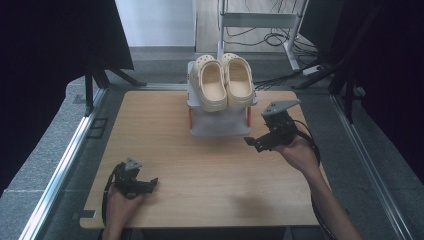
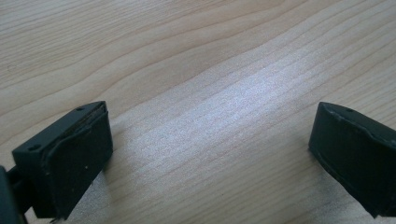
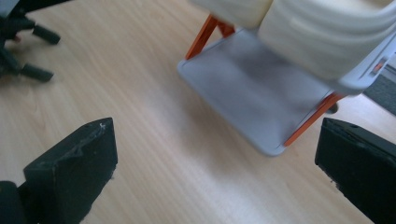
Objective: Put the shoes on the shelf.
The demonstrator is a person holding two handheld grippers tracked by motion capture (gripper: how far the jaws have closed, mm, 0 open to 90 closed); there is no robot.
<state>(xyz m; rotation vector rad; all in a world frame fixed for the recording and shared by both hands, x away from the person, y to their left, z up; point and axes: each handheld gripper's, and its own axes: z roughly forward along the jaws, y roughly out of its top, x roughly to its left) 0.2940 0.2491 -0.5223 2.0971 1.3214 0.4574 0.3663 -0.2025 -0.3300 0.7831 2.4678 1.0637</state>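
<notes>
Light wood-grain tabletop (image 1: 200, 165) is showing a smooth, faintly sheened finish w/ a soft glare patch. Cream foam-like clogs (image 1: 225, 80) are looking matt. Grey two-tier plastic rack (image 3: 252, 93) w/ orange struts is reading smooth, satin. Black jaw pads are looking matt, rubbery, scuffed.

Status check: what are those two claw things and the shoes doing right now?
Left gripper open, low over table. Right gripper open, beside shoe rack. Cream clogs on top shelf. Nothing between.
</notes>
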